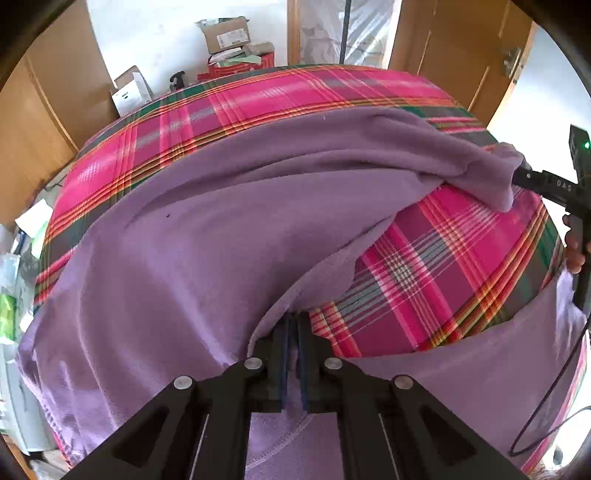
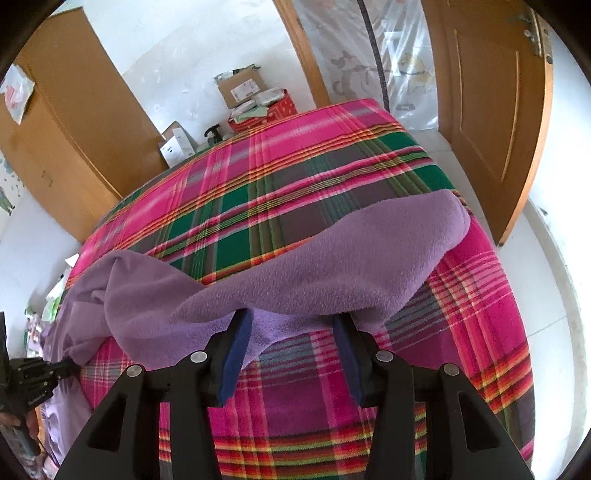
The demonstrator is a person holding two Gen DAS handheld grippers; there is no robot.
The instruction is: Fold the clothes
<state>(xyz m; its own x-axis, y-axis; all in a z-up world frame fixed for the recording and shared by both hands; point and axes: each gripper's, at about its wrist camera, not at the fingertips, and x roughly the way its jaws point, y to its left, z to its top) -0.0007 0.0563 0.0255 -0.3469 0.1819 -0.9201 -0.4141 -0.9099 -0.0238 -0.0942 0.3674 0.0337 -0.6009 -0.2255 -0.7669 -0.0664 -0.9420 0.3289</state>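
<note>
Left wrist view, left to right. Brown wardrobe [image 1: 48,110] stood at far left, cardboard boxes [image 1: 225,35] stacked against the white wall beyond the bed. Purple fleece garment [image 1: 177,236] lay spread over the pink plaid blanket [image 1: 280,96] covering the bed, filling the left and middle of the frame. Left gripper [image 1: 294,321] sat at bottom centre, pointing steeply down; jaws pressed together on a gathered fold of the garment's edge, the fleece pinched between the blue pads. To the right a bare patch of blanket showed. Further right, one sleeve-like end of the garment was lifted off the bed and draped over the right gripper [image 1: 517,175], whose black body entered from the frame's right edge with a hand [image 1: 574,254] below it.

Right wrist view, left to right. Left gripper's black body showed at lower left, touching the bunched fleece. At centre, right gripper's jaws stood apart; the lifted fleece lay across the fingertips and hung between them, with the pads not pressing on it. Wooden door [image 2: 487,110] stood open at right.
</note>
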